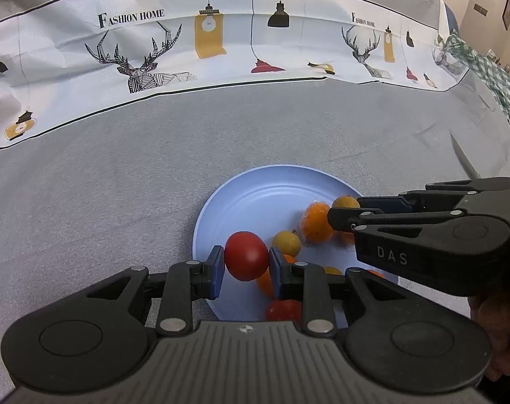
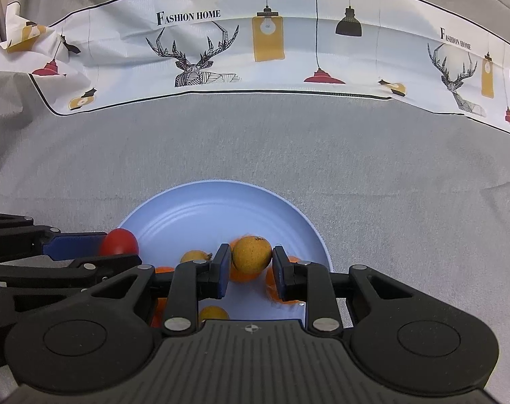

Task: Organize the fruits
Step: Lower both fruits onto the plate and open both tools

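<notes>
Two grippers hold tomato (image 1: 246, 260), yellow fruit (image 2: 251, 256)

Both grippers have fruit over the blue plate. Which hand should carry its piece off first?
Probably left: the left gripper holds the red tomato at the blue plate rim, clear of the pile.

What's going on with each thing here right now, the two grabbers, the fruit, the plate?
Left gripper: shut on the red tomato.
Right gripper: shut on the yellow fruit.
Blue plate: on the grey cloth, fruit heaped at its near side.
Orange fruit: lying on the plate.
</notes>
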`<state>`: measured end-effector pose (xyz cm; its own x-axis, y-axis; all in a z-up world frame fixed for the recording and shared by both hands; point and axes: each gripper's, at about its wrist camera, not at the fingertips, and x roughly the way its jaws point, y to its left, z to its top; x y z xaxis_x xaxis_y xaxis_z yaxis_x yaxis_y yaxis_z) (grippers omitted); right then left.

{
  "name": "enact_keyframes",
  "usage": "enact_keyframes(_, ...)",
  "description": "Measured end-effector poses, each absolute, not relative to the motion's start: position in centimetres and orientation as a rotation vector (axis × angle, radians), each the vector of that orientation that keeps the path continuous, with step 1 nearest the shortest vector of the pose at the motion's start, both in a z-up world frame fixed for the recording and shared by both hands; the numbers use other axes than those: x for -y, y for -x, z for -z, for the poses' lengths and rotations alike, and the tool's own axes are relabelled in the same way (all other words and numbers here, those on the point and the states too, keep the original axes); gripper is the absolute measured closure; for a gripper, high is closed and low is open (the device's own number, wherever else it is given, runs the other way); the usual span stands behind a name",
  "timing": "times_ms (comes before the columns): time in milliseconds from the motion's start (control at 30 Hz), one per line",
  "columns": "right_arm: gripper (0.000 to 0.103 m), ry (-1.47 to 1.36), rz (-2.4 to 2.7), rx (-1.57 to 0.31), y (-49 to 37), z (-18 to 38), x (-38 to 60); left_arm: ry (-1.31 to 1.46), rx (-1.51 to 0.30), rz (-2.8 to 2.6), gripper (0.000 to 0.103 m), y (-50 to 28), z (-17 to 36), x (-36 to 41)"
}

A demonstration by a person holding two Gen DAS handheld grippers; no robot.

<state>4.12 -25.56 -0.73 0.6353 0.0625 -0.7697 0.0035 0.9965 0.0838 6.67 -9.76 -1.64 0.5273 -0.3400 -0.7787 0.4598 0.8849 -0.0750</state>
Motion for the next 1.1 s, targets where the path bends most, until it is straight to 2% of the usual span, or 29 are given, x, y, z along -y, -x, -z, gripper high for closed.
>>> enact_keyframes(1100, 0.075, -0.074, -0.035, -0.885, -3.97, 0.74, 25.23, -0.142, -0.888, 0.481, 0.072, -6.41, 1.55, 9.85)
